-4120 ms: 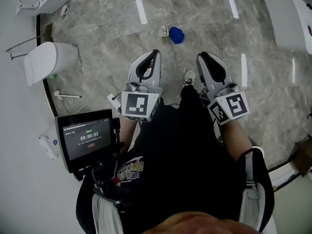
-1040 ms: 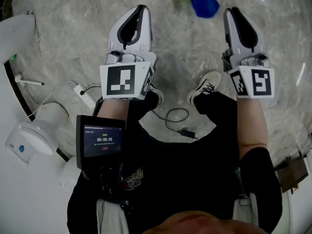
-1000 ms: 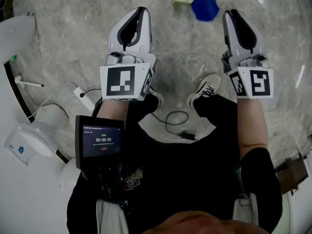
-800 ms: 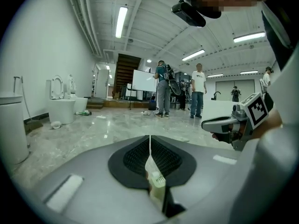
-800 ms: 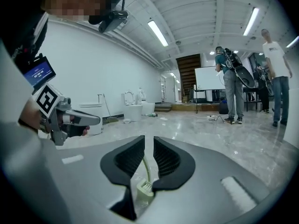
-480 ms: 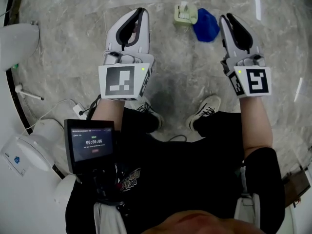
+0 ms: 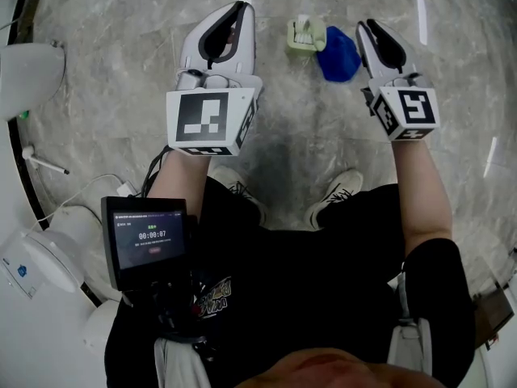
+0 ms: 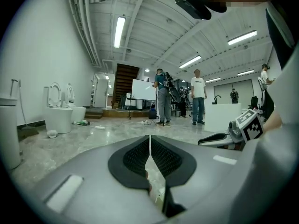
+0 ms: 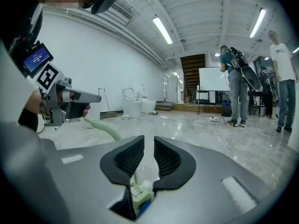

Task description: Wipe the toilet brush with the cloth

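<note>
Nothing wiped yet: brush (image 7: 305, 35) and cloth (image 7: 338, 55) lie on the floor (image 7: 121, 71); left tongs (image 7: 239, 6) pressed together, right tongs (image 7: 367, 25) just opened slightly, empty.

a big open hall, like a test or training space: toilets (image 8: 60, 118) stand along a white wall (image 8: 42, 59) on a polished marble floor (image 7: 121, 111), strip lights (image 8: 119, 31) and bare pipes (image 8: 80, 22) run overhead, and people (image 8: 198, 97) stand near a whiteboard (image 8: 144, 89) and a wooden staircase (image 8: 124, 84) at the back.

Grey marble floor (image 7: 121, 55), white wall (image 8: 42, 55), ceiling strip lights (image 8: 119, 31), toilets (image 8: 58, 118), whiteboard (image 8: 144, 88), dark staircase (image 8: 124, 84)
</note>
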A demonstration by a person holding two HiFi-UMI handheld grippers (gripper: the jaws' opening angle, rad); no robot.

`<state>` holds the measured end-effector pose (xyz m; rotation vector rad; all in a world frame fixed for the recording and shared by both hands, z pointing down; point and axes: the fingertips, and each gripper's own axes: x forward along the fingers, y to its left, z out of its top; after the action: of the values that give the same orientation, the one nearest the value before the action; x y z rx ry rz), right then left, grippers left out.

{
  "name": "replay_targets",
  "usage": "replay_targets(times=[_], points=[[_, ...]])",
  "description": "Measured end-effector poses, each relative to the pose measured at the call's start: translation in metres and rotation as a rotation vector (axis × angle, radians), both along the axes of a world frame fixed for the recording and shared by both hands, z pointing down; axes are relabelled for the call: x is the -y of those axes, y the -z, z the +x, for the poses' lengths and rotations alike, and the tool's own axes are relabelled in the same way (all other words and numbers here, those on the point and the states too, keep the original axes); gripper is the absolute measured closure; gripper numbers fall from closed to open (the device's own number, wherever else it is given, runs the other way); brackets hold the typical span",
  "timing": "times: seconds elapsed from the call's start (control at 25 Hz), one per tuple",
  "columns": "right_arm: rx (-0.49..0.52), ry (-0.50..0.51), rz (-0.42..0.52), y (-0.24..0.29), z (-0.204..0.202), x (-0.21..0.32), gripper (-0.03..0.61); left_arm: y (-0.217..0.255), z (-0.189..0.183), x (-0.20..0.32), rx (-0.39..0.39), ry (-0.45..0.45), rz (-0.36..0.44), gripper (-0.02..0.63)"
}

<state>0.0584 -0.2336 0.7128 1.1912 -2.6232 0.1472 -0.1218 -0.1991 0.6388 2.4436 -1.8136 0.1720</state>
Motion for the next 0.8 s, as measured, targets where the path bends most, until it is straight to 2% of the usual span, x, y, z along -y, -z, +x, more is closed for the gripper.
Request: replay_targets(times=[0.16, 0.28, 0.4, 0.6, 0.68, 0.72, 0.8], points=[[-0.001, 0.014, -0.011, -0.010, -0.008, 0.005, 0.501, 0.004, 0.000, 0.002, -0.008, 0.001, 0.011, 0.601], [-0.040, 0.026, -0.040, -0.029, -0.011, 0.010, 0.485, 0.007, 0.004, 0.003, -0.009, -0.006, 0.011, 0.601], [-0.079, 0.004, -0.075, -0.051, -0.003, 0.013, 0.485, 0.006, 0.006, 0.004, -0.006, -0.009, 0.001, 0.601], [-0.086, -0.009, -0.125, -0.069, 0.002, 0.017, 0.482, 0.005, 0.002, 0.008, -0.005, 0.014, -0.011, 0.601], [-0.122, 0.004, -0.170, -0.090, 0.004, 0.017, 0.465, 0.003, 0.002, 0.010, 0.001, 0.010, -0.009, 0.601], [-0.146, 0.009, -0.201, -0.104, 0.007, 0.016, 0.433, 0.001, 0.003, 0.010, 0.002, 0.003, -0.007, 0.601], [-0.198, -0.001, -0.273, -0.139, 0.017, 0.012, 0.426, 0.000, 0.003, 0.010, 0.002, -0.001, -0.003, 0.601]])
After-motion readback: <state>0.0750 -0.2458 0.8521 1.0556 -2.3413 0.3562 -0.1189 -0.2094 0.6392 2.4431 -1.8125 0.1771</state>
